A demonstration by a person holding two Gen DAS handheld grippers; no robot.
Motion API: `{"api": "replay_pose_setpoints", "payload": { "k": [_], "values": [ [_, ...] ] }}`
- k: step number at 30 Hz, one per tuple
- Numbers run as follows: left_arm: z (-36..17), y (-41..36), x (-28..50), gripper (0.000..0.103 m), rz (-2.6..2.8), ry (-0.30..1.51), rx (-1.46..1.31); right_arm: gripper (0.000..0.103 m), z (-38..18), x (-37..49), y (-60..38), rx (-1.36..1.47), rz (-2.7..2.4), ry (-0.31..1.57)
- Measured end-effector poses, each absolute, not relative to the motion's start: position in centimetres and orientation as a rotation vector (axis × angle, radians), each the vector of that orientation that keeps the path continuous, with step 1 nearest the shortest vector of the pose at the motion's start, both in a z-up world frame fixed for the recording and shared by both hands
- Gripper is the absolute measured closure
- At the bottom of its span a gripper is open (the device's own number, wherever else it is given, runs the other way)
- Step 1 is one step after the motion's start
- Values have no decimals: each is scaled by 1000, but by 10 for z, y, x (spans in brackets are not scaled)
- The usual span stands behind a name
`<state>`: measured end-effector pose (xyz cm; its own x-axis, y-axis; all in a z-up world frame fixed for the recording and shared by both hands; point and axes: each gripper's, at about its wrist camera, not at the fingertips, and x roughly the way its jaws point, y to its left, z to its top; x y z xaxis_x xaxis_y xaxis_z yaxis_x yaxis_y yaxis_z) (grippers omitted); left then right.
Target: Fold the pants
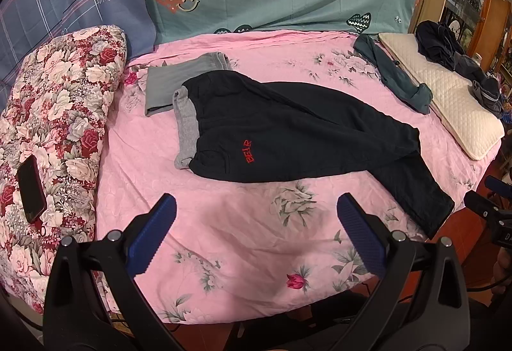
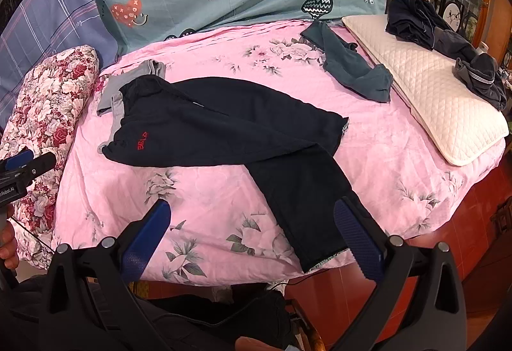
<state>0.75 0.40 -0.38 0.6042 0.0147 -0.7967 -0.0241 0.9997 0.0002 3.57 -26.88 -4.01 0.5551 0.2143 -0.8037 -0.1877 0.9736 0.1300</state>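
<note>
Bed (image 1: 256,271) carries everything; the sheet is soft and wrinkled, so a low pinch could grab sheet along with cloth. Black pants (image 1: 288,127) lie unfolded ahead of both tools, waistband far-left, legs splayed: one leg runs to the far right, the other angles back toward the right hand-held gripper (image 2: 252,237), its hem at the bed edge, just inside the right finger. Risk: that hem slips off the edge if tugged. Grey garments (image 1: 184,88) sit partly under the waistband, so lifting there could drag them too. Left hand-held gripper (image 1: 256,231) is released, jaws wide, over bare sheet, nothing held. The right one is also spread wide, empty.
</note>
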Motion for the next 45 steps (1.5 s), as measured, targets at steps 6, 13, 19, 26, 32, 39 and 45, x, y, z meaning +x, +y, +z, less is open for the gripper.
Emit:
{"api": "replay_pose_setpoints", "payload": {
  "k": [6,13,19,26,32,39,45],
  "values": [
    [-6,4,9,2,21,928,-8,1,-41,37,-268,30,236,959],
    [-9,3,12,2,19,936,-8,1,-42,38,-268,32,234,965],
    [-11,1,16,2,16,944,-8,1,-45,41,-268,32,231,974],
    [-12,-1,17,2,17,947,-7,1,-46,43,-266,29,235,975],
    [-12,-1,18,2,16,948,-8,1,-46,44,-265,29,234,976],
    [-17,-2,23,2,10,956,-4,1,-50,46,-266,33,225,983],
    [-45,27,46,2,74,943,-6,1,-54,51,-280,46,191,1001]
  ]
}}
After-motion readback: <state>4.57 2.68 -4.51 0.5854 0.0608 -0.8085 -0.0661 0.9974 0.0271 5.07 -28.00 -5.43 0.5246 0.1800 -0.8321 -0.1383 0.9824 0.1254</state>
